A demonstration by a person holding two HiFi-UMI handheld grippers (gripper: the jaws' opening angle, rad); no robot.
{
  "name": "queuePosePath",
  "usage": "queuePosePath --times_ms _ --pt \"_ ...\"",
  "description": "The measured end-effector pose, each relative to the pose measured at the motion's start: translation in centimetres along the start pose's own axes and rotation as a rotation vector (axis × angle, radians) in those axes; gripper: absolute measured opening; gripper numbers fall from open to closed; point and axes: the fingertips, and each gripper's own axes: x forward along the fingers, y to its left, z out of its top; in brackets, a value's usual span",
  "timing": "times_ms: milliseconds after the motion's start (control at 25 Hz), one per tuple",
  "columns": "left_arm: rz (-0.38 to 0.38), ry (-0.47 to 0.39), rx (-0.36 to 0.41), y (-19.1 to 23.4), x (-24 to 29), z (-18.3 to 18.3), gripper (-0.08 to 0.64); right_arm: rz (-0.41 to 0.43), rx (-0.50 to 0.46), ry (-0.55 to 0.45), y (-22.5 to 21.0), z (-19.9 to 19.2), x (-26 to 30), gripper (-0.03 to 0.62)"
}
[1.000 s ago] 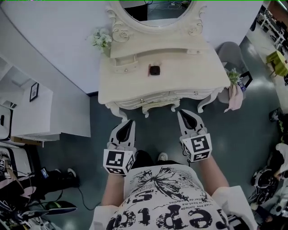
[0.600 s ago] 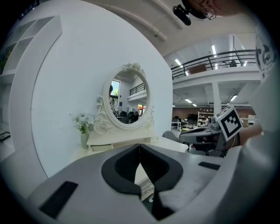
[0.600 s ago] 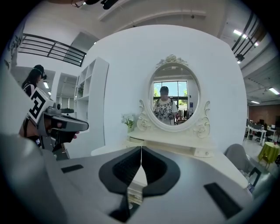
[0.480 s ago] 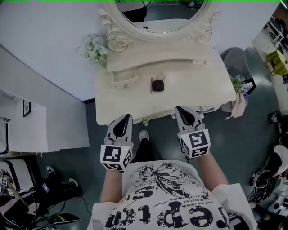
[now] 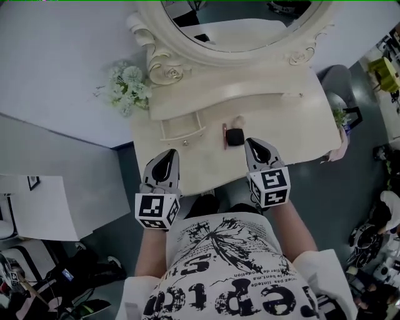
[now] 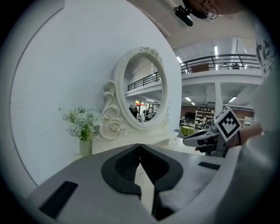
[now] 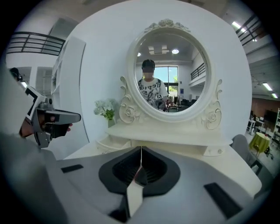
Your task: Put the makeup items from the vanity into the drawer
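Moved: the person has stepped in to the table (image 5: 294, 125). Both hand-held grippers, which hung over the floor short of it a second ago, now reach over its front edge.
Left hand-held gripper (image 5: 169, 152): jaws together with nothing between them, over the front left of the table and just in front of the small drawer (image 5: 181, 129).
Right hand-held gripper (image 5: 252, 144): jaws closed and empty, tips just beside the makeup items.
Makeup items: all lie together on the table top, right of the small drawer and in front of the raised shelf. A black boxy item (image 5: 235, 137) has a slim pinkish stick (image 5: 225, 135) close on its left and a pale rounded item (image 5: 238, 121) just behind it.
Drawer: it sits in the left end of the shelf with its front standing a little proud. I cannot tell if it is open far enough to take anything.
Progress: judged as the very start, since nothing is gripped and no item is seen in the drawer.
Left to do: probably pull the drawer out, then carry each item across.
Count: three makeup items that I can make out, two hand-held grippers, one oval mirror (image 5: 225, 19), one vase of flowers (image 5: 127, 87).
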Motion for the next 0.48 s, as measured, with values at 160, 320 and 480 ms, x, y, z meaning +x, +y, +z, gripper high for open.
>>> queuePosePath --times_ms 160,320,480 --pt "-0.009 0.018 -0.027 2.0 1.5 -1.6 0.020 -0.016 0.027 0.068 0.0 -1.5 3.1 0.018" --pt "-0.027 0.030 -0.056 2.6 2.4 -3.2 0.021 -0.023 0.044 0.136 -0.3 -3.6 5.2 0.019" --pt "-0.026 0.048 -0.089 3.2 2.9 -5.0 0.021 -0.020 0.070 0.222 -0.3 -6.3 6.9 0.024"
